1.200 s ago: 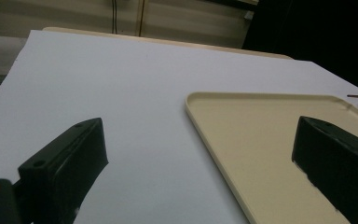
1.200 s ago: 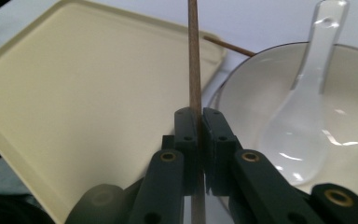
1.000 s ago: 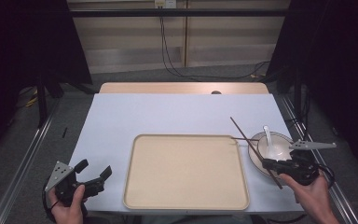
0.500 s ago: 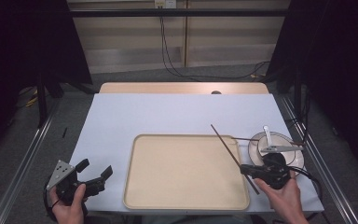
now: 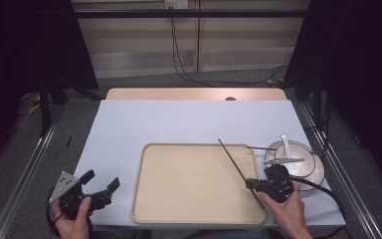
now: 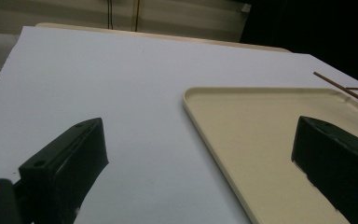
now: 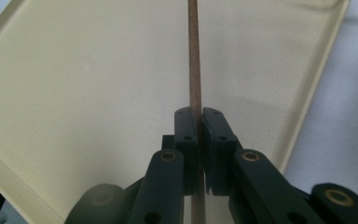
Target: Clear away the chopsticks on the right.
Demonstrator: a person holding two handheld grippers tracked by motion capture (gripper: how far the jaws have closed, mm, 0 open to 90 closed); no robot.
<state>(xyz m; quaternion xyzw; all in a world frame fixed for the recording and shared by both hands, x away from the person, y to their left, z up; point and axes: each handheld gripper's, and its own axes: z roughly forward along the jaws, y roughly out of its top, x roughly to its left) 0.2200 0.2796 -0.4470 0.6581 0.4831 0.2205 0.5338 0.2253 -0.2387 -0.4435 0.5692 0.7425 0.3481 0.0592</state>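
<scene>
A thin brown chopstick (image 5: 234,162) slants over the right side of the beige tray (image 5: 179,199). My right gripper (image 5: 252,185) is shut on its lower part, just above the tray's right edge. In the right gripper view the chopstick (image 7: 194,56) runs straight up from the closed gripper (image 7: 199,126) over the tray (image 7: 98,84). A second chopstick (image 5: 259,148) rests across the white bowl (image 5: 318,172), which holds a white spoon (image 5: 284,144). My left gripper (image 5: 99,186) stands open near the table's front left corner, holding nothing. From the left gripper (image 6: 205,158) the tray (image 6: 261,140) lies ahead to the right.
The table is covered by a white sheet (image 5: 179,119), with a wooden edge (image 5: 194,93) at the far side. Metal rails (image 5: 25,179) run along both sides of the table. Cables (image 5: 179,55) hang at the back.
My right gripper has carried the chopstick leftward, from over the bowl to above the tray's right edge. The left gripper has stayed in place.
</scene>
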